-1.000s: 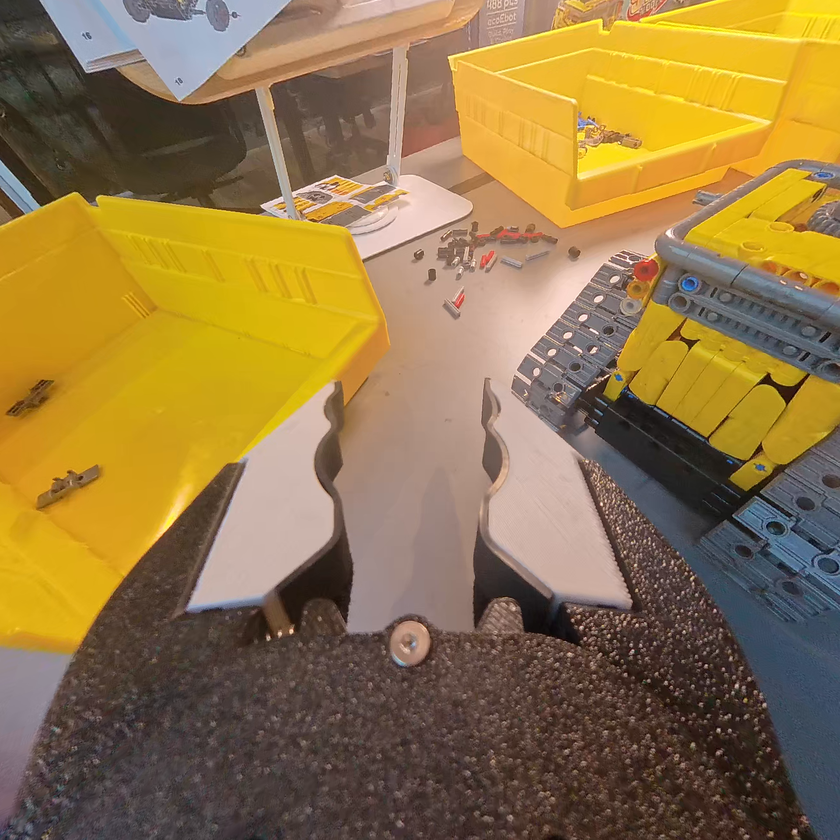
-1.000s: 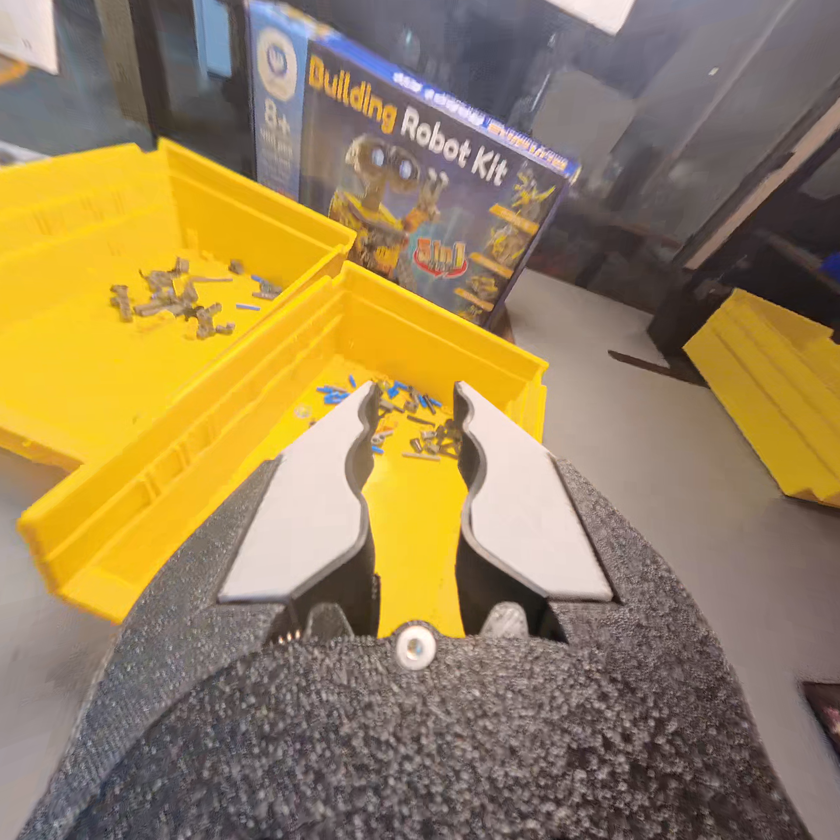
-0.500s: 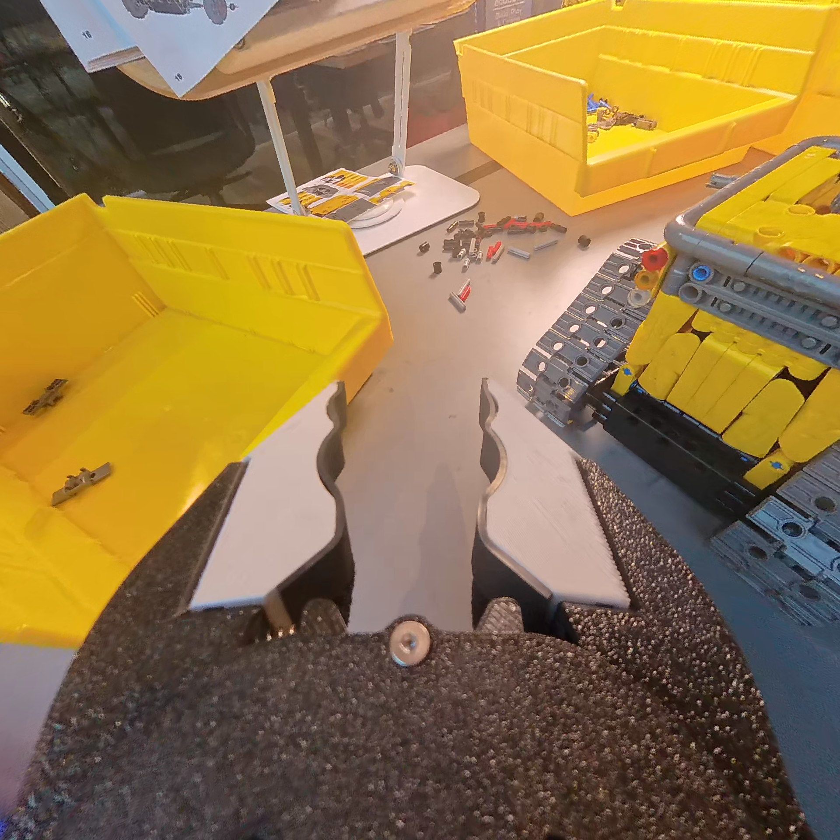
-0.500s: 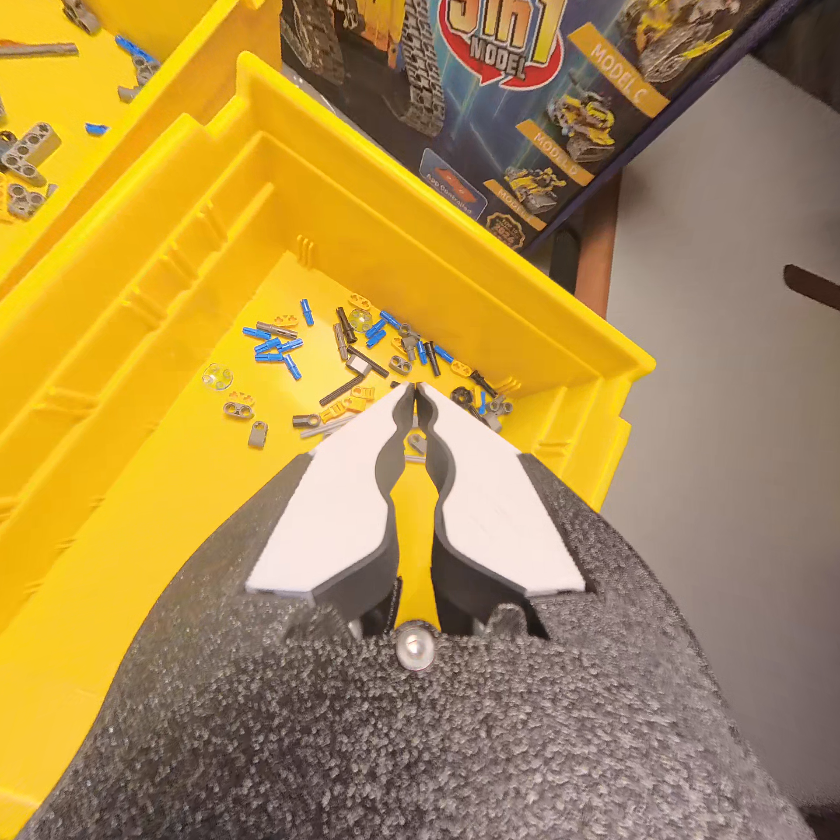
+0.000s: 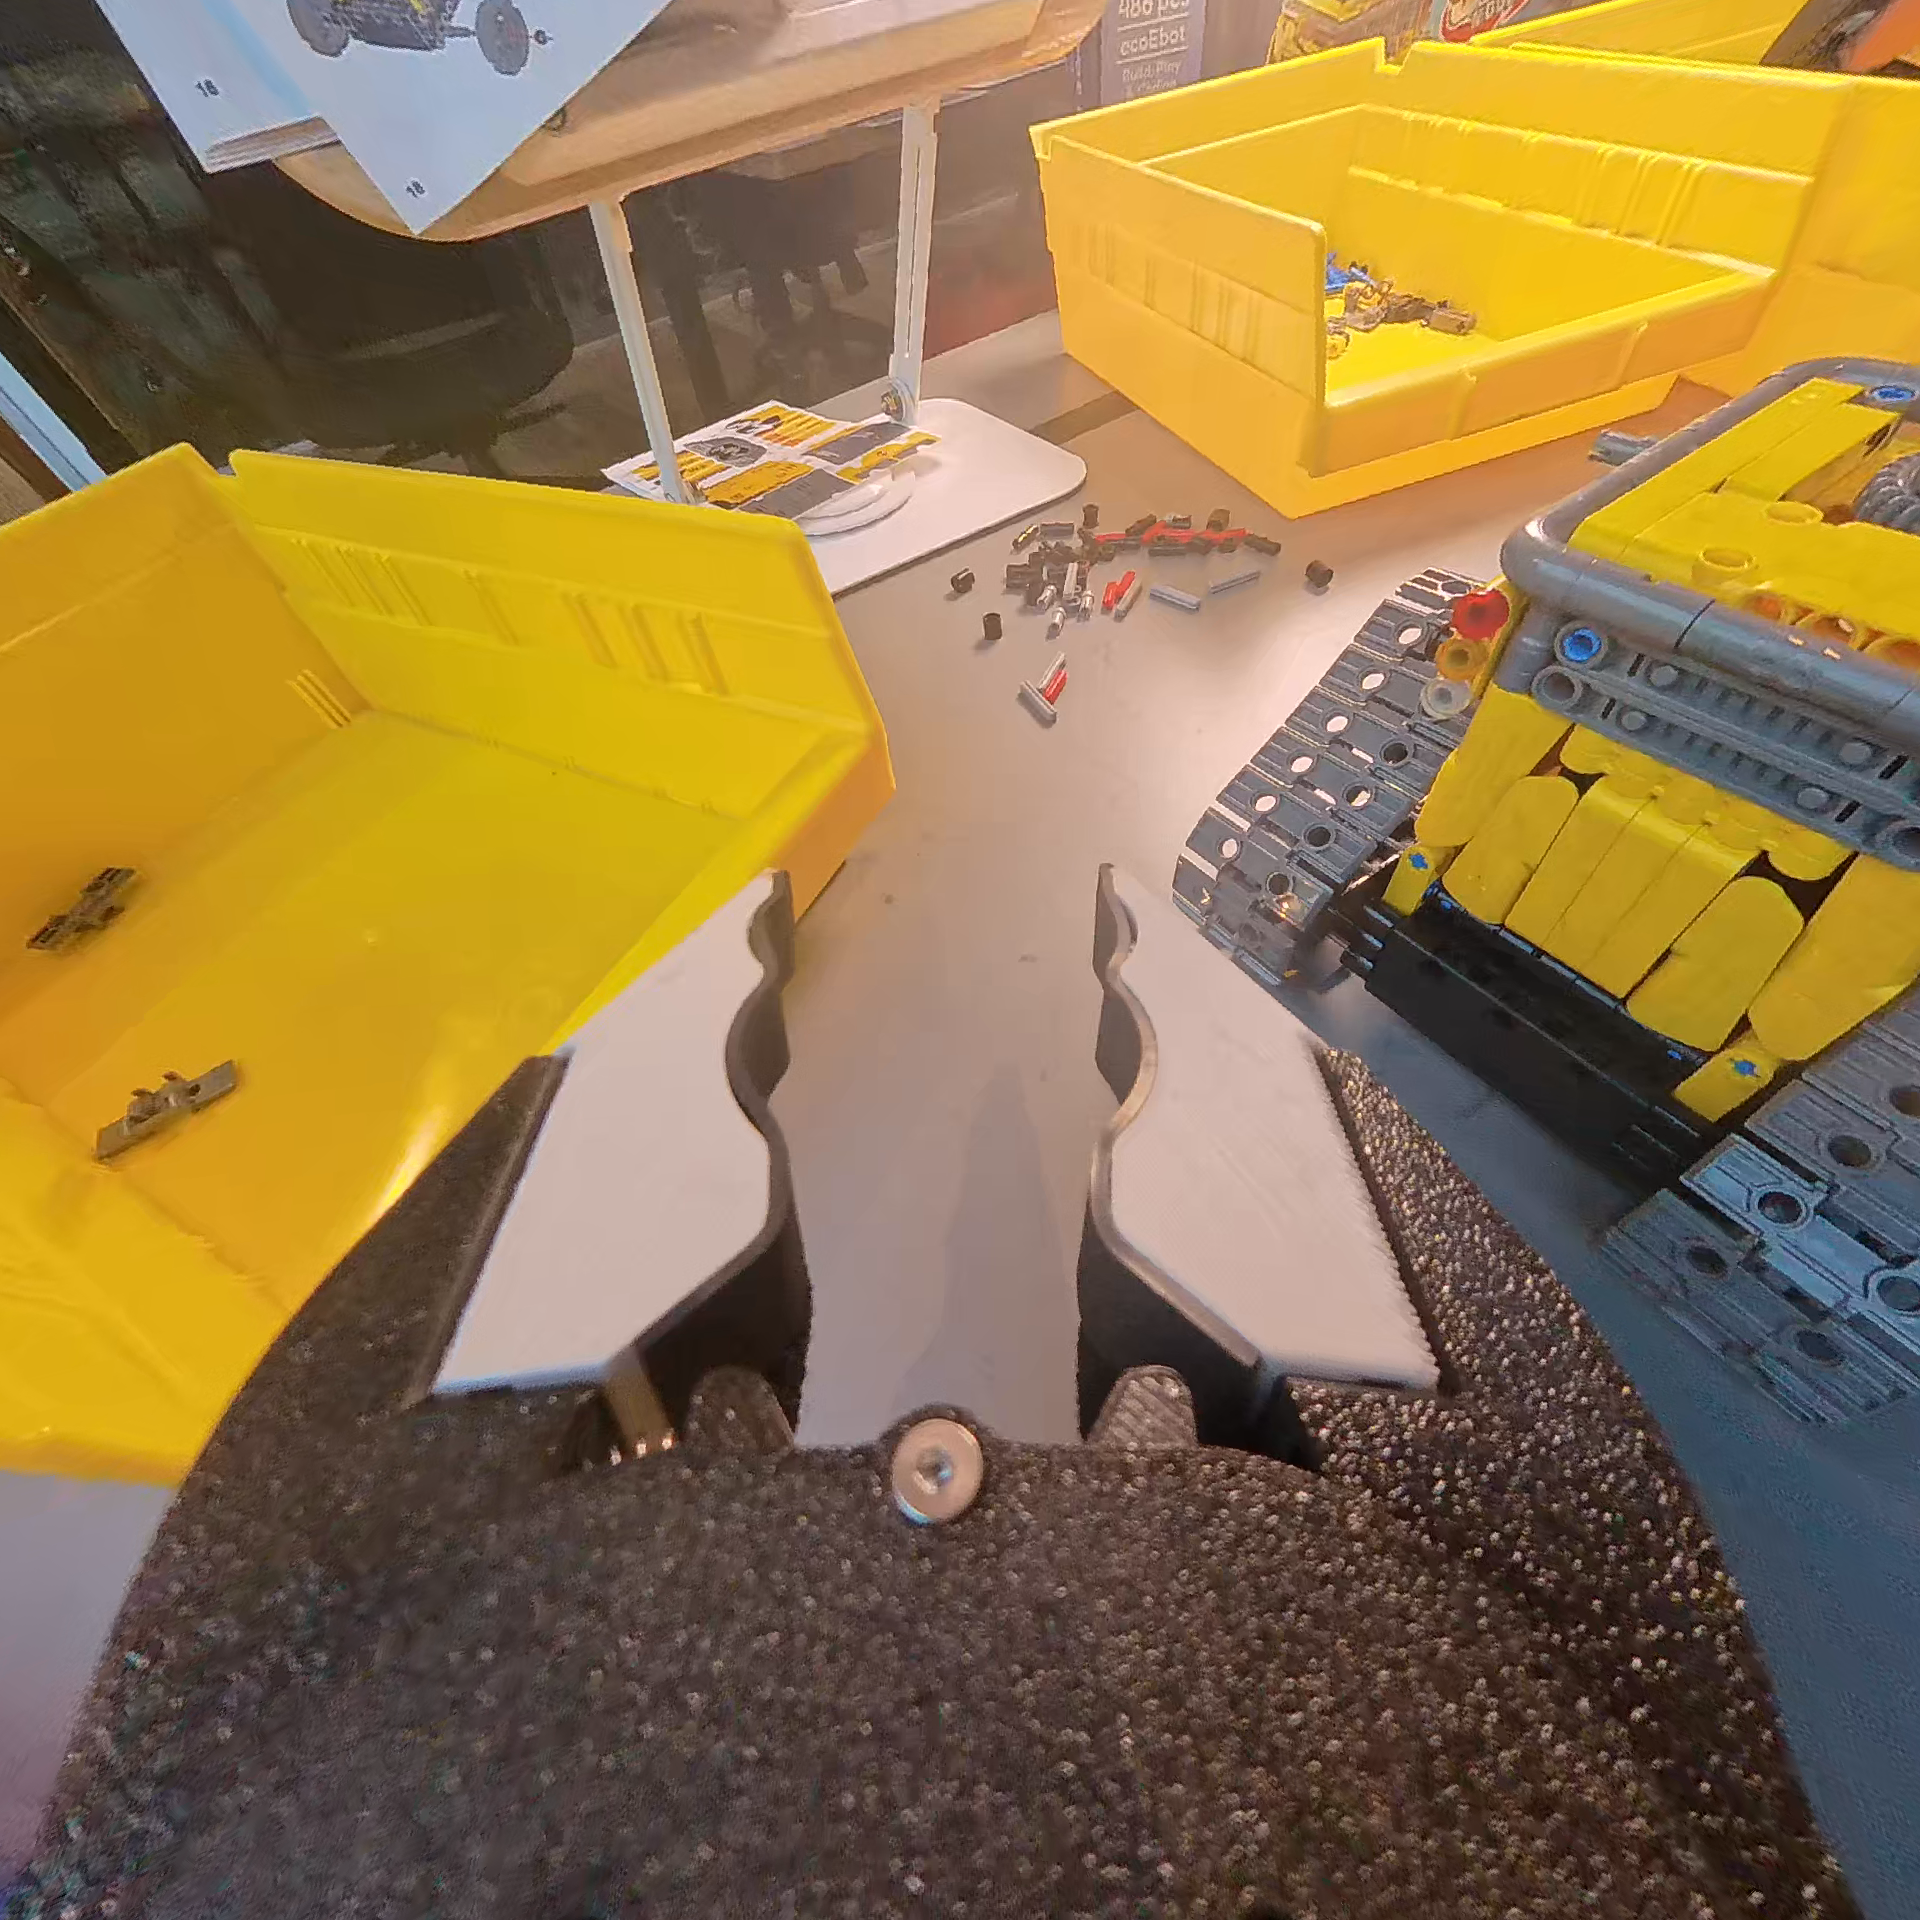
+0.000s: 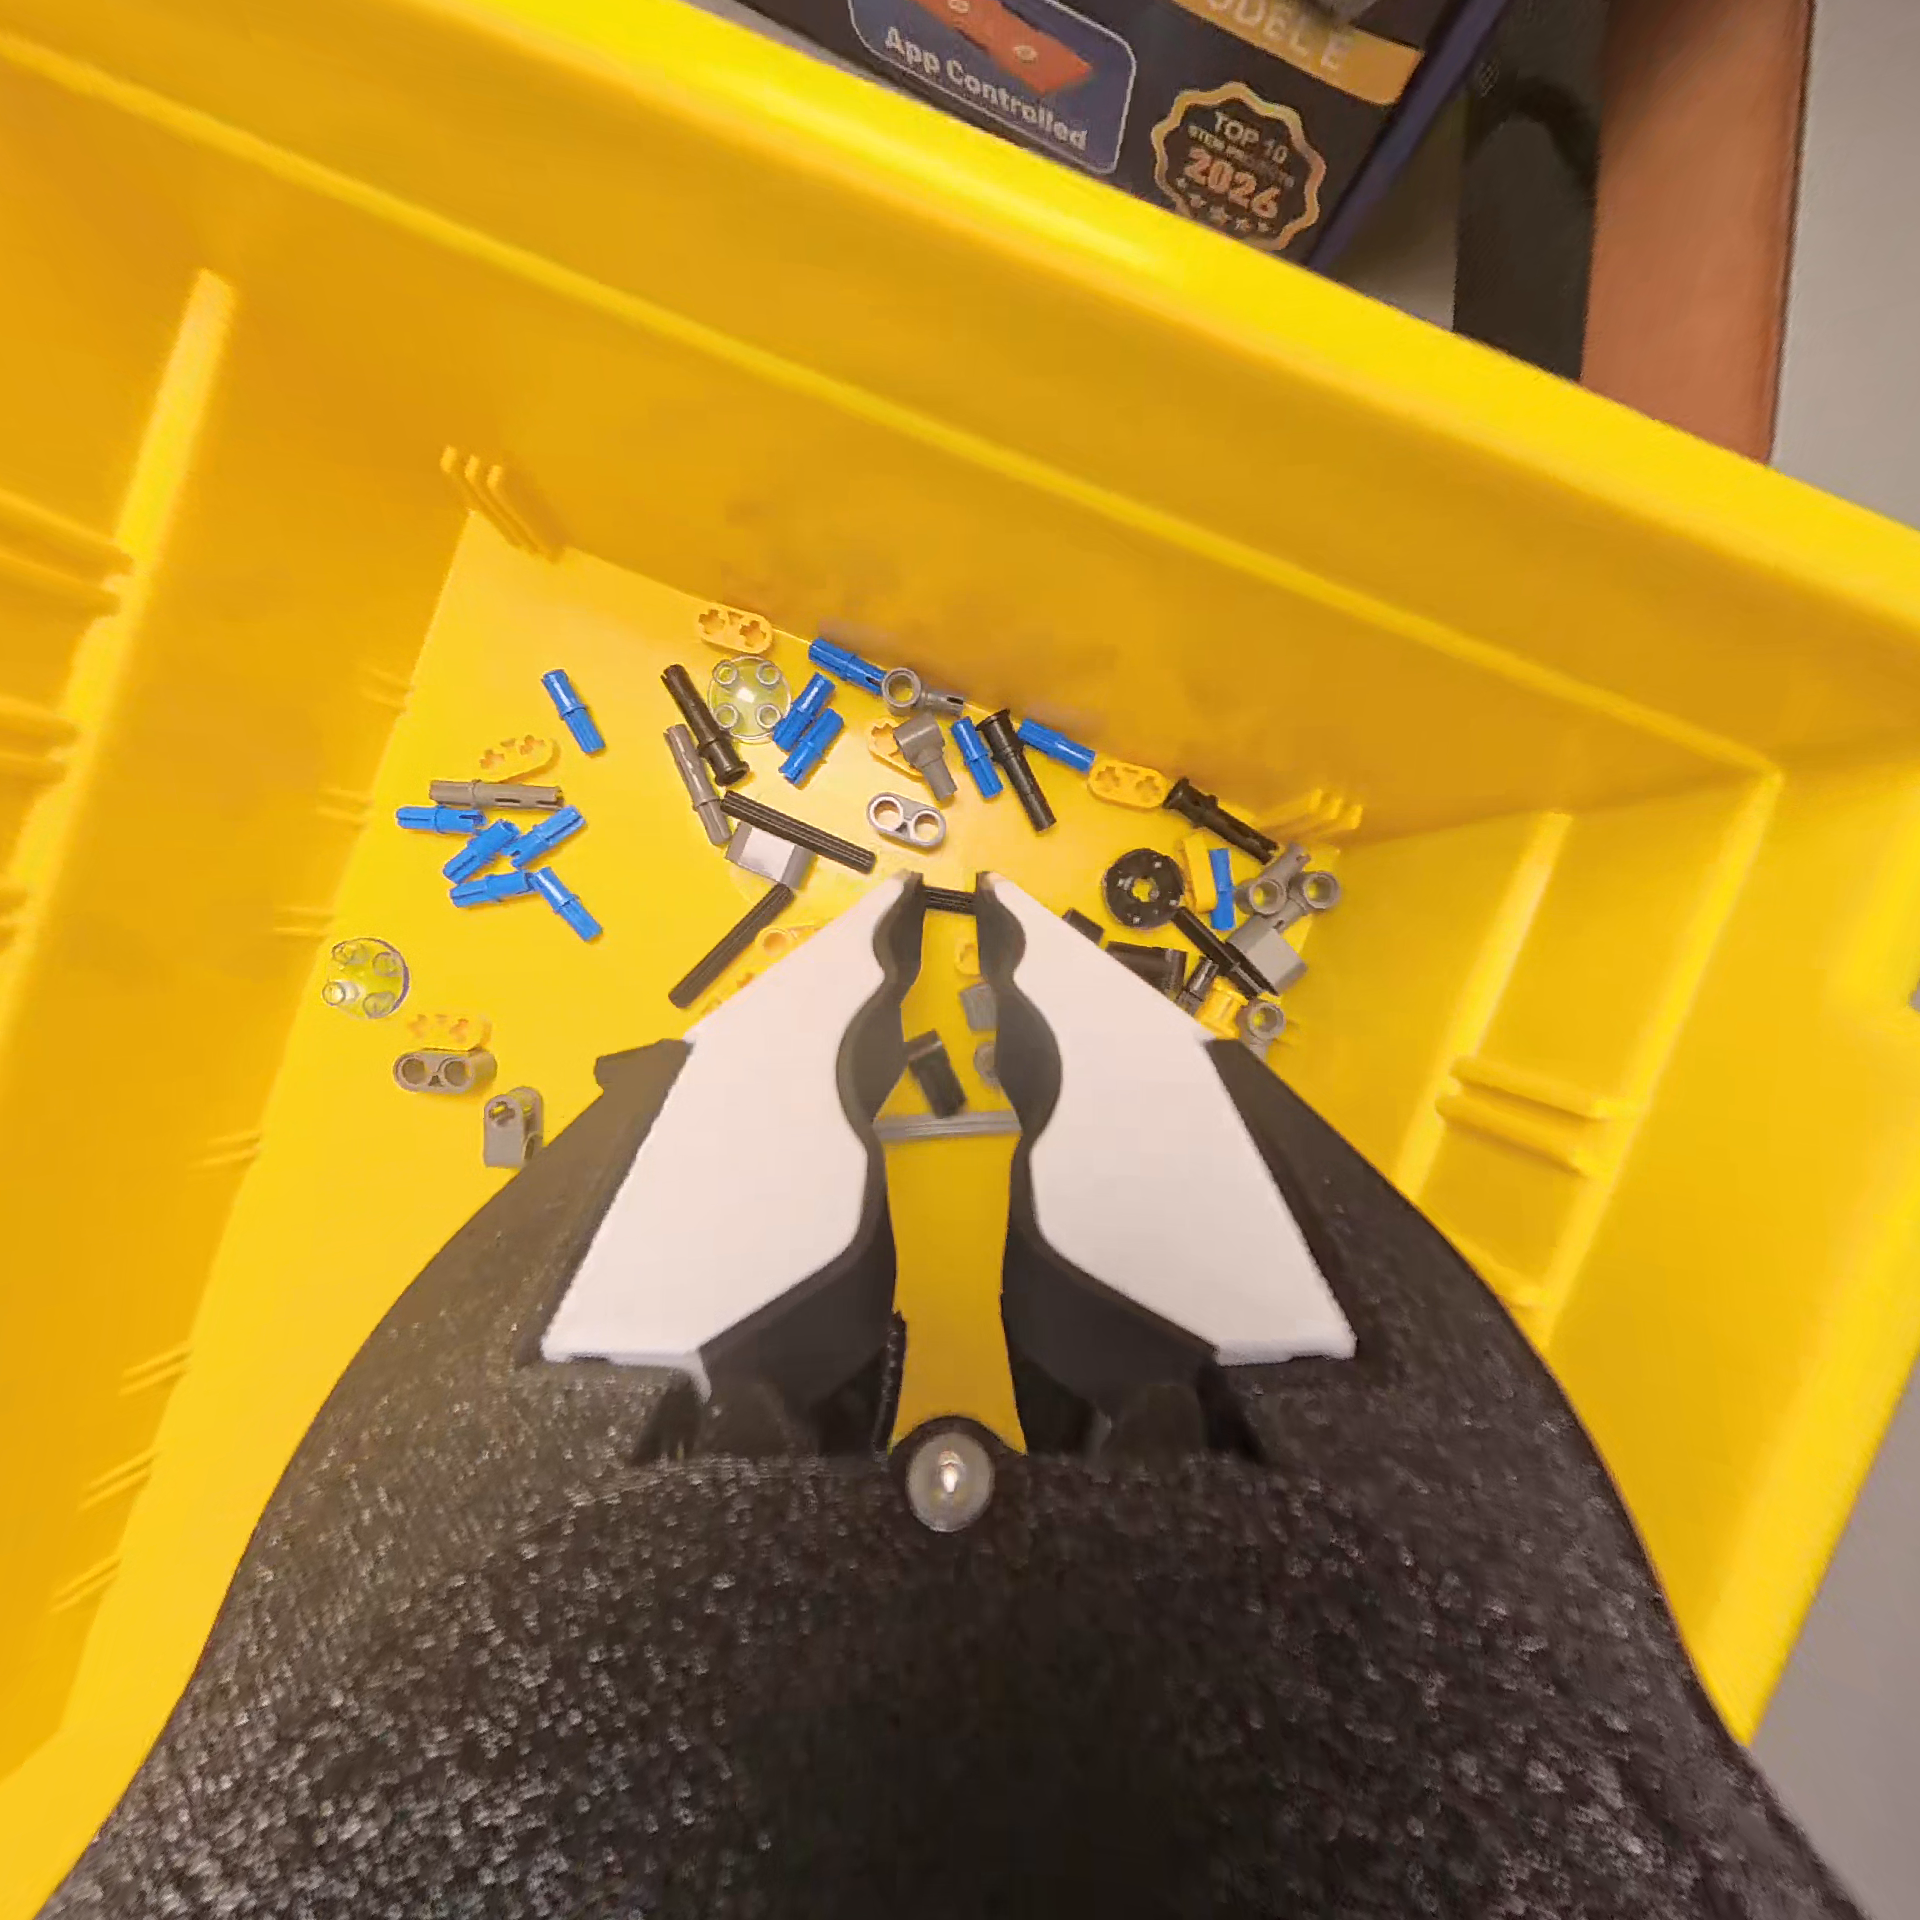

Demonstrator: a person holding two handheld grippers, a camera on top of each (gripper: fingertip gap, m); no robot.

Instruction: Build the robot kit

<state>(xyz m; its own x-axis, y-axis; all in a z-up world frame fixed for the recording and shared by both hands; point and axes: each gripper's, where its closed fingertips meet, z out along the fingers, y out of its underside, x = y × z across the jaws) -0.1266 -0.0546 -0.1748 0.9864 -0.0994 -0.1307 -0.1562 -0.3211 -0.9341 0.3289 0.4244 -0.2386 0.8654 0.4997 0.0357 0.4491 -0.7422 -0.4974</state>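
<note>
Crowding right gripper (image 6: 945,891): loose pins (image 6: 499,852).

Yellow bin (image 5: 436,665) seen at 9 o'clock, tracked model (image 5: 1621,831) at 3, loose pins (image 5: 1101,571) at 12; small parts (image 6: 831,790) scattered in bin (image 6: 1039,416).

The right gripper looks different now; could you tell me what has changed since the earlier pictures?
The right gripper dropped into the yellow bin and its fingers closed nearly shut around a small black piece. The left gripper stayed open above the grey table.
</note>
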